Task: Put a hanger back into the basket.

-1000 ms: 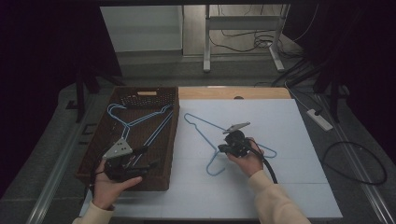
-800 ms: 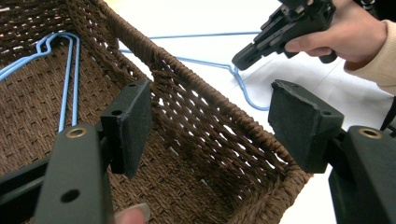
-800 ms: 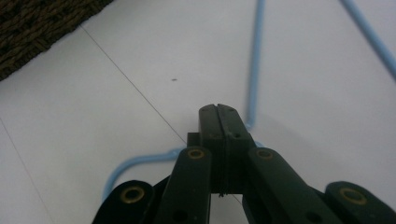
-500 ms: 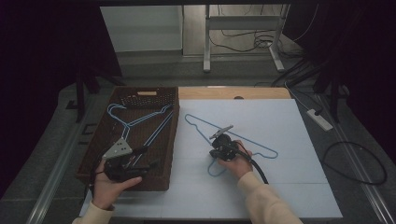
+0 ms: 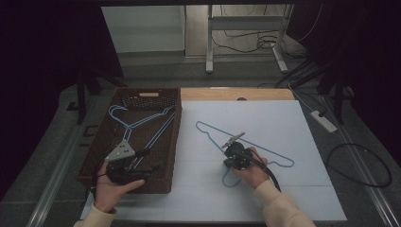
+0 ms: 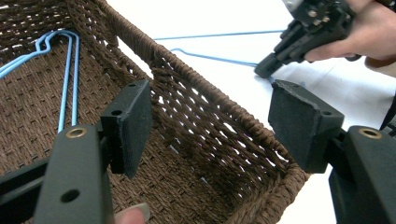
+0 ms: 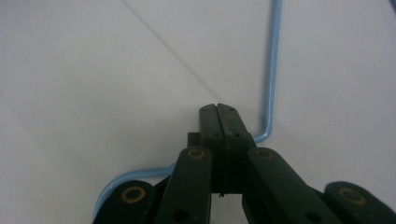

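Note:
A light-blue wire hanger lies on the white mat. My right gripper points down at the hanger's neck near the hook. In the right gripper view its jaws are pressed together, and the hanger wire bends and runs in between them. My left gripper hovers over the near right corner of the brown wicker basket. Its jaws stand wide open, one on each side of the basket wall, holding nothing. Two more blue hangers lie in the basket.
A wooden board edge borders the mat's far side. Table legs and cables stand beyond it. A power strip and a black cable loop lie to the right of the mat. The mat's right half is bare.
The right hand went left to the hanger's neck, then came back right and nearer. The hanger on the mat shifted slightly with it. The left hand stayed put.

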A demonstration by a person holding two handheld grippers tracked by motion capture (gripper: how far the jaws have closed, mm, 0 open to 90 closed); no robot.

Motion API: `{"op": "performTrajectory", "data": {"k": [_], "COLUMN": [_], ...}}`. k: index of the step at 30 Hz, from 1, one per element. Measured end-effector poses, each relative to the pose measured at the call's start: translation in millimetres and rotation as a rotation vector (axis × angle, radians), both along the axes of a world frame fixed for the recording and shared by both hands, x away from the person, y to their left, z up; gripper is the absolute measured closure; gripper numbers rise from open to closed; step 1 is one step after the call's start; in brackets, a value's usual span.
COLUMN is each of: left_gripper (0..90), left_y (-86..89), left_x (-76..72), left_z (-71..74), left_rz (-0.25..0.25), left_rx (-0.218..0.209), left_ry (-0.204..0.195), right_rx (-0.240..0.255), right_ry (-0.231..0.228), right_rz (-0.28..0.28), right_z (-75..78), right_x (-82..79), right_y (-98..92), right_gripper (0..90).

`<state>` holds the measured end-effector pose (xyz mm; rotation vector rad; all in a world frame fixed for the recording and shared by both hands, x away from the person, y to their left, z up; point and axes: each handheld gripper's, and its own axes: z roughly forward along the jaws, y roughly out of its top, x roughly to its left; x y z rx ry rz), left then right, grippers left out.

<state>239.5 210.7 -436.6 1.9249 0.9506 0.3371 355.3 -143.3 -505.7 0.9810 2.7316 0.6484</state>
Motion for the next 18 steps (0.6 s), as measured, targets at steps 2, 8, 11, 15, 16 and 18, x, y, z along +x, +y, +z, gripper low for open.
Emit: {"op": "performTrajectory", "data": {"k": [2,8,11,15,16,18], "left_gripper": [31.8,31.8,31.8,31.8,31.8,31.8], "left_y": [0.3,-0.1,-0.4,0.1,0.1,1.0], "left_x": [-0.1,0.2,0.3,-0.1,-0.1,0.3], "left_z": [0.6,-0.1,-0.2,0.3,0.3,0.0], "left_rz": [0.0,0.001,0.002,0.002,0.002,0.004], "left_rx": [-0.002,0.0,0.0,0.0,0.0,-0.001], "left_ry": [-0.001,0.002,0.002,0.0,0.0,0.002], "right_rx": [0.0,0.01,0.016,0.018,0.018,0.019], "right_ry": [0.008,0.023,0.031,0.035,0.035,0.033], "right_rz": [0.002,0.003,0.003,0.006,0.005,0.003], "right_z": [0.7,1.8,2.2,2.7,2.8,2.9], "right_x": [-6.1,-24.2,-31.7,-38.8,-40.4,-42.8], "right_y": [-9.4,-34.6,-45.9,-56.6,-59.0,-63.1], "right_gripper": [90.0,90.0,90.0,90.0,90.0,90.0]}}
